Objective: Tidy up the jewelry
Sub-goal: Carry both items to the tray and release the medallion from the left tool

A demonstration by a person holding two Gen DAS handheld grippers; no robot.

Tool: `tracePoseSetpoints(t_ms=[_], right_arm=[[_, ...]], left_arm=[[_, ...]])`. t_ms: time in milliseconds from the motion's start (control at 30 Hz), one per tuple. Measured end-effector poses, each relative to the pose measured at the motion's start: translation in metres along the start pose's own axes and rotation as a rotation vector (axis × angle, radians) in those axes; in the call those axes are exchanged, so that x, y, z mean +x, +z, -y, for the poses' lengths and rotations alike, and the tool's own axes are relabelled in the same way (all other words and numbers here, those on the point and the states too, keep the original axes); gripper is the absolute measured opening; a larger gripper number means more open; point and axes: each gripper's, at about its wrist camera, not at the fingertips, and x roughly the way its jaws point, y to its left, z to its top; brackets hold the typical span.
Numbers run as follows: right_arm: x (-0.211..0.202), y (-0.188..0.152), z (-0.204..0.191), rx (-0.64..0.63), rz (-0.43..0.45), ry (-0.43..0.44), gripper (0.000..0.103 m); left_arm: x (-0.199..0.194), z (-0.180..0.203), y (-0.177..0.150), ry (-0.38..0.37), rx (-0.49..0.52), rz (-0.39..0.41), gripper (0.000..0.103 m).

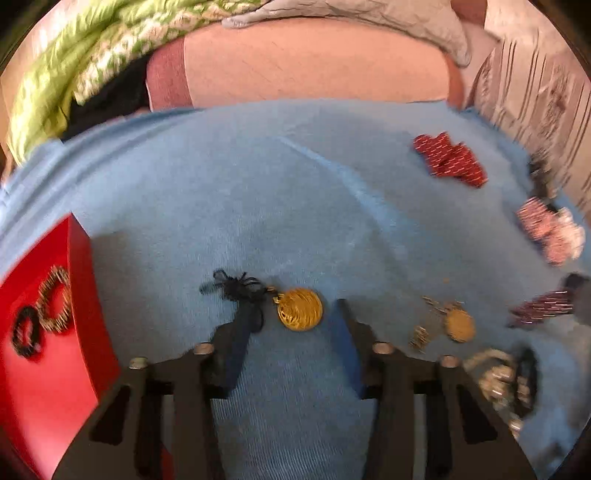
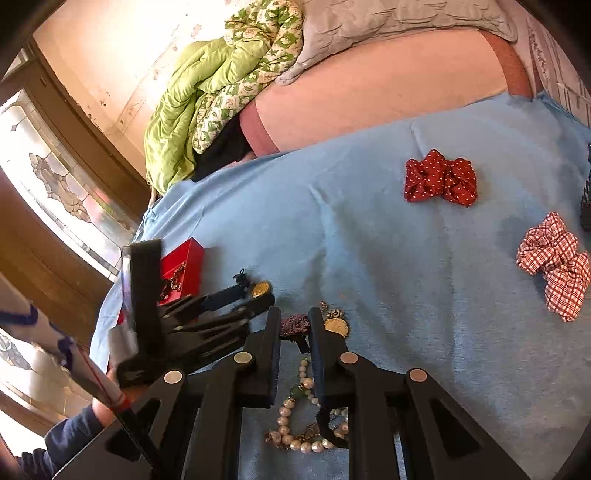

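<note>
Two black plastic grippers were seen over a blue, finely ribbed cloth spread on a bed. Nearest the right wrist camera, a heap of round cream pearls on a necklace was seen beneath the right gripper. Its jaws were drawn narrow, and a dark maroon beaded piece was seen between the tips; whether it was clamped could not be told. Just beside that piece, a pale gold pendant with a scalloped edge lay on the cloth.

The left gripper was held with its jaws partly apart and nothing pressed between the pads. A round gold filigree pendant, joined to a frayed black cord, lay flat on the cloth between the fingertips. To its right, a second gold pendant was seen, blurred, with small metal links nearby. At the left edge stood a red box with glossy flat walls, and two dark ringed pieces rested inside it.

Farther off, a red dotted scrunchie and a red-and-white checked scrunchie, both gathered in soft folds, were laid well apart on the cloth. Beyond them, a pink mattress edge, a quilted green blanket and a grey pillow were visible.
</note>
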Motion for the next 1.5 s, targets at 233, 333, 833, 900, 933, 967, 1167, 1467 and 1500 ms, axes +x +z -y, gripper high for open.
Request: tracePoseSetpoints(t_ms=[233,333,833,900,933,967,1167,1467,1500], right_arm=[[-0.006,0.003,0.003,0.012,0.016,0.015,0.016],[-0.009,0.003,0.000,0.003,0.026,0.024,0.016],[-0.014,-0.003,-0.019,-0.031,0.056,0.037,0.016],[-0.012,-0.004,-0.024,-0.038,0.060,0.038,0.016],[-0.011,-0.003,-0.026,-0.044,0.061,0.039,0.016],[-0.010,-0.003,-0.028,-0.048,0.062,0.040,0.016],[-0.001,-0.006,-0.046,-0.076,0.065,0.052,0.016],[0.011,-0.013,-0.075,-0.101,0.067,0.083,0.016],[0.012,-0.015,-0.079,-0.099,0.068,0.089,0.016]], left_arm=[[-0.018,-0.010,-0.003,-0.089,-0.037,0.076,0.024],[-0.037,-0.014,-0.008,-0.128,-0.049,0.114,0.024],[-0.140,-0.045,-0.025,-0.117,-0.098,0.281,0.024],[-0.141,-0.057,-0.028,-0.106,-0.116,0.288,0.024],[-0.140,-0.061,-0.030,-0.104,-0.126,0.286,0.024],[-0.137,-0.068,-0.032,-0.105,-0.144,0.281,0.024],[-0.135,-0.097,-0.036,-0.120,-0.188,0.276,0.024],[-0.143,-0.130,-0.049,-0.120,-0.228,0.274,0.024],[-0.143,-0.133,-0.051,-0.119,-0.234,0.272,0.024]])
